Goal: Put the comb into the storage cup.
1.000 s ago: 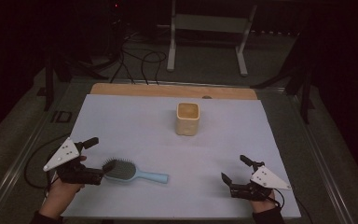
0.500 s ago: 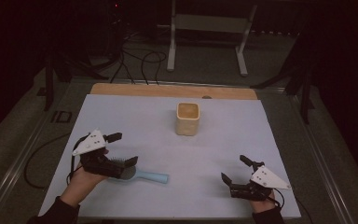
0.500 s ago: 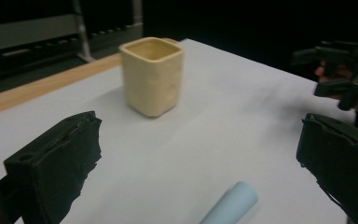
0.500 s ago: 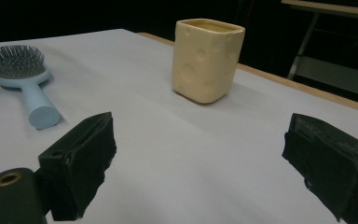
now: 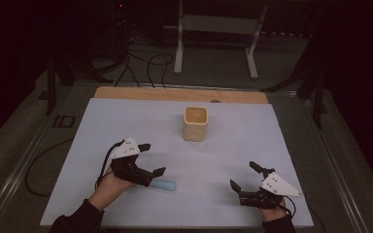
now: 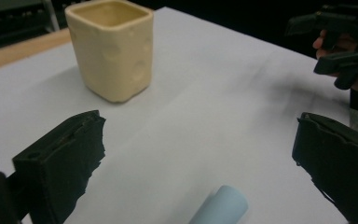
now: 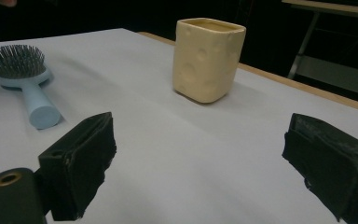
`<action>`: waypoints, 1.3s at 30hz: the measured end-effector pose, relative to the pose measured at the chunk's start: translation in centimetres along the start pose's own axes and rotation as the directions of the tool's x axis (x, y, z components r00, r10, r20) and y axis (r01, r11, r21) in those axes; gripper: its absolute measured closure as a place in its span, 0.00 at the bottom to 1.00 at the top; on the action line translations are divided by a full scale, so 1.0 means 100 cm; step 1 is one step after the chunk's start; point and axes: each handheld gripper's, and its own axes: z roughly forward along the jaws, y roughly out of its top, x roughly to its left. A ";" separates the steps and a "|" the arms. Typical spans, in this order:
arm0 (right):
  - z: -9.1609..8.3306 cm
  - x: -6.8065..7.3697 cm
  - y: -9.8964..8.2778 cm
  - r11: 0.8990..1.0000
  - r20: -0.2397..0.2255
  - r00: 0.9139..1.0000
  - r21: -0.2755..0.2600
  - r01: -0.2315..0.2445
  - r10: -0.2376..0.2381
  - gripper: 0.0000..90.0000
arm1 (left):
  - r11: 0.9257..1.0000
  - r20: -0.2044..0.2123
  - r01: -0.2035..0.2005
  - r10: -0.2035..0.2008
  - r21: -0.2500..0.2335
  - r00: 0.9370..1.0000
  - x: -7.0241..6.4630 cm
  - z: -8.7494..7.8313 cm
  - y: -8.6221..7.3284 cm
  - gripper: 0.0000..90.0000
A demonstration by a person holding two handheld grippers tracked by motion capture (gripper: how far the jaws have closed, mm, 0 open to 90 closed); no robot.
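Left gripper (image 5: 145, 158) spread wide over hairbrush (image 7: 25, 79) handle, nothing pinched. Right gripper (image 5: 245, 175) also spread, empty, near table (image 5: 233, 145) front edge. Brush flat, left of centre, cup (image 5: 195, 123) well beyond. Risk — smooth round handle rolling or skidding off jaw, brush twisting if pinched off-centre.

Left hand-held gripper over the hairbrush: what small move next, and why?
Probably lower the left hand-held gripper straight down. Its jaws stand wide open above the hairbrush, whose blue handle end pokes out between them, not yet gripped.
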 end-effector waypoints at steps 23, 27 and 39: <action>0.001 0.000 -0.001 1.000 -0.016 1.000 0.003 -0.002 0.002 0.10 | 0.987 0.006 0.009 -0.010 0.159 1.000 -0.020 0.049 -0.026 0.53; 0.001 0.000 -0.002 1.000 -0.019 1.000 0.005 -0.003 0.003 0.10 | 0.982 -0.004 0.011 -0.010 0.187 1.000 -0.023 0.056 -0.029 0.64; 0.000 0.000 -0.002 1.000 -0.018 1.000 -0.001 0.004 -0.004 0.10 | 0.954 -0.019 0.024 -0.019 0.297 1.000 -0.026 0.070 -0.032 1.00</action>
